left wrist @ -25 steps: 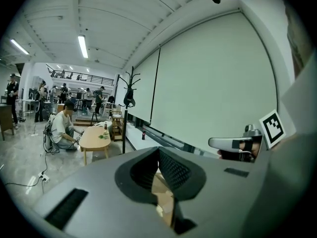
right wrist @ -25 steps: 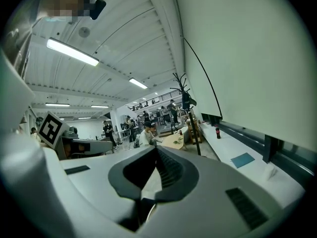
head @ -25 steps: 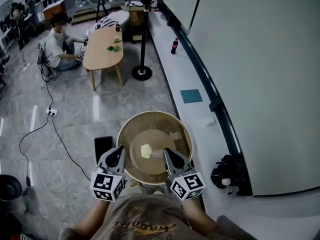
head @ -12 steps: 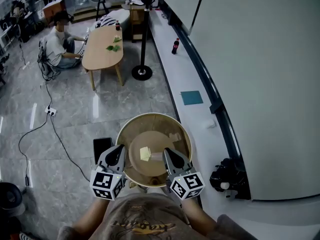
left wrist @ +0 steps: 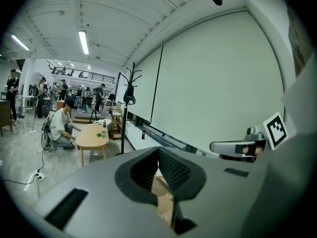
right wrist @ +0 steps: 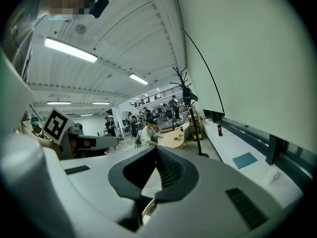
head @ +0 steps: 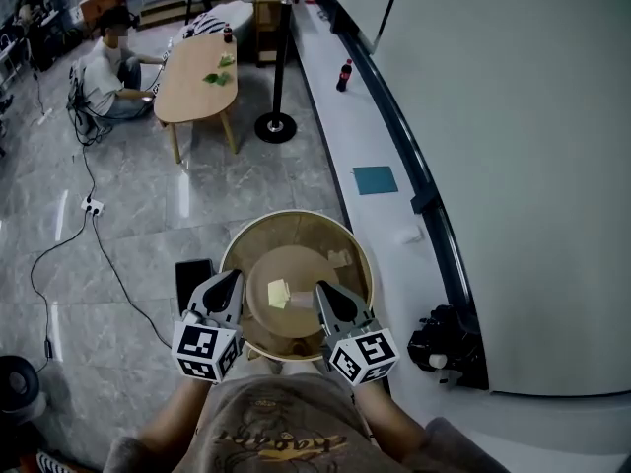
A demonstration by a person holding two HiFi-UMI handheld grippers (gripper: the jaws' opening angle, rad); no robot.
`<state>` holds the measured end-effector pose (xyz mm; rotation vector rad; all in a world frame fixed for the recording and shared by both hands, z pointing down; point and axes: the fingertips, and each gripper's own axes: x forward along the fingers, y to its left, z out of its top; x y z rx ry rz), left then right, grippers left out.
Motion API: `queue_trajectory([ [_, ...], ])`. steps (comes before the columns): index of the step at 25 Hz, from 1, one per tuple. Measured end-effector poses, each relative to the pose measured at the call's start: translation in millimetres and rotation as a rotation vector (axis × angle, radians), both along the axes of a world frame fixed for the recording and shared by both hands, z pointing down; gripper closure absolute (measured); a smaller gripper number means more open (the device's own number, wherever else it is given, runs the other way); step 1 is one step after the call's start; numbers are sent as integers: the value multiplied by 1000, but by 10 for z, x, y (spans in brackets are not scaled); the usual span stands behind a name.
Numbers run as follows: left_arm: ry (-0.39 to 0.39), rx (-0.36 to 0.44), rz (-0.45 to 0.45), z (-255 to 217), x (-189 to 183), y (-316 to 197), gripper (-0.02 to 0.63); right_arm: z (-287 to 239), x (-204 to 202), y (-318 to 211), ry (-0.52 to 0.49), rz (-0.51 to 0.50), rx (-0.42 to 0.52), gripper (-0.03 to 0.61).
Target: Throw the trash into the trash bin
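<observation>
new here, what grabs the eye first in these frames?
The round tan trash bin fills the head view's centre, a pale yellow scrap lying inside it. The left hand-held gripper and right hand-held gripper sit shut at its near rim. Top left, a person crouches by an oval wooden table.

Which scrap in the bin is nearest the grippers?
The yellow scrap, between the left gripper and right gripper; the beige scrap lies farther, by the bin's wall.

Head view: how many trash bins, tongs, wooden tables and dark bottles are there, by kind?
Trash bin: 1
Tongs: 2, left tongs and right tongs
Wooden table: 1
Dark bottles: 2, ledge bottle and table bottle
Total: 6
</observation>
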<state>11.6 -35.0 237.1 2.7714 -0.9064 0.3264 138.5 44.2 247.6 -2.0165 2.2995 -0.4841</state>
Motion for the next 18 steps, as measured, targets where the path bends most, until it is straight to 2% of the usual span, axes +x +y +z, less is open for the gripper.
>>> queue_trajectory([
  [9,-20,-61,4,407,145,-84,594,253,66,-142,-3,-10,-43,561],
  [18,-49,-94,-9,1021,200,-262,594,768,196,-308,-4,8,-87,561],
])
